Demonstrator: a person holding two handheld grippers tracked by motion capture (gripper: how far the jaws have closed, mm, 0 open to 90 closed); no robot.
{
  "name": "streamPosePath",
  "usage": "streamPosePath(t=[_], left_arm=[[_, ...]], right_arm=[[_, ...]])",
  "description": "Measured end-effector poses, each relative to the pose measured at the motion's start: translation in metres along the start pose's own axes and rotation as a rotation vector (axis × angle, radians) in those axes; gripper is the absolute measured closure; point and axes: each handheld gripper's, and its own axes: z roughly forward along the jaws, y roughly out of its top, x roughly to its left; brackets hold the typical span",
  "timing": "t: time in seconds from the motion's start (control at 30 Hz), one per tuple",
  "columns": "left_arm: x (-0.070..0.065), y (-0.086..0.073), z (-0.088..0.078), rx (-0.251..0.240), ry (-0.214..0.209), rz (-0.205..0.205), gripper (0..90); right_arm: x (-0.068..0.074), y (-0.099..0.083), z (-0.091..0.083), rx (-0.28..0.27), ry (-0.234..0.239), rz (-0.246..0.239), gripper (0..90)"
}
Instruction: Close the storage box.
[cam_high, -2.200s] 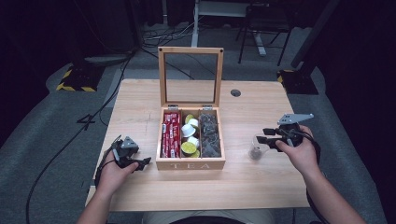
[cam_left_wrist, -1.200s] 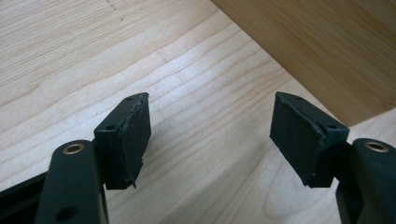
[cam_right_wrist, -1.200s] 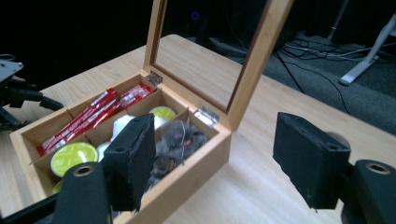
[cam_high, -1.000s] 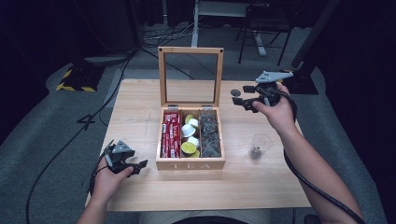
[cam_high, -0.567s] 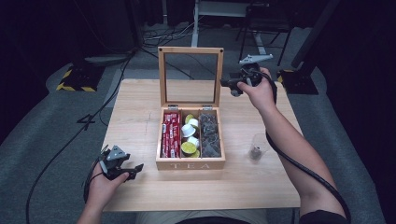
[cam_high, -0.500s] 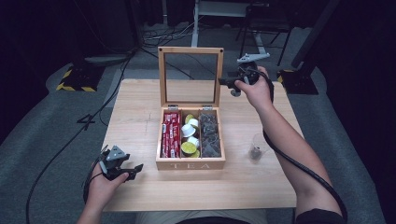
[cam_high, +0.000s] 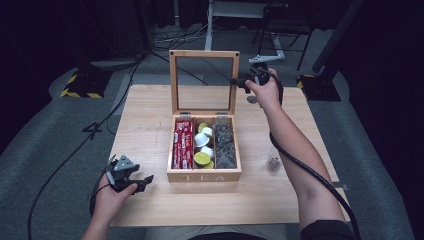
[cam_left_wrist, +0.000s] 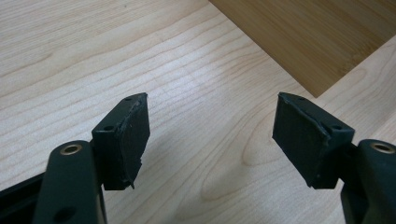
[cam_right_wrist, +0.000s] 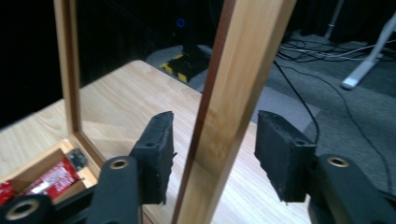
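Note:
A wooden tea box (cam_high: 204, 176) stands mid-table with its glass lid (cam_high: 203, 53) upright. Red packets (cam_high: 183, 145), round capsules (cam_high: 202, 147) and dark tea bags (cam_high: 225, 147) fill its three compartments. My right gripper (cam_high: 243, 82) is at the lid's right edge. In the right gripper view the right gripper (cam_right_wrist: 215, 154) is open and the lid's wooden frame bar (cam_right_wrist: 233, 93) stands between the jaws, with a small gap on each side. My left gripper (cam_high: 134, 179) hovers open over the table, front left of the box; in the left gripper view the left gripper (cam_left_wrist: 210, 135) holds nothing.
A small clear glass (cam_high: 273, 162) with something dark inside stands on the table (cam_high: 145, 120) to the right of the box. A round cable hole (cam_high: 251, 99) lies near the right hand. The box's corner (cam_left_wrist: 317, 37) shows just beyond the left jaws.
The right gripper has gone from the table's right side, by the glass, up and back to the lid's right edge. The left hand drew back slightly toward the front edge.

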Motion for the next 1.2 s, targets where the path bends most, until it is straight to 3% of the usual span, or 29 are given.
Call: streamPosePath(t=[0.13,0.43,0.9,1.07,1.2], left_arm=[[0.001,0.001,0.002,-0.001,-0.002,-0.015,28.0],[0.000,0.004,0.003,0.005,-0.006,0.003,28.0],[-0.002,0.009,0.009,0.010,-0.017,0.016,28.0],[-0.002,0.010,0.009,0.015,-0.017,0.019,28.1],[-0.003,0.010,0.009,0.016,-0.018,0.018,28.2]], right_arm=[[0.002,0.001,-0.002,0.003,-0.001,-0.001,51.8],[0.011,0.006,-0.012,0.029,-0.028,-0.041,56.8],[0.027,0.004,-0.038,0.009,0.016,-0.086,57.4],[0.035,0.010,-0.051,0.006,0.025,-0.125,58.0],[0.041,0.014,-0.063,-0.021,0.031,-0.128,59.3]])
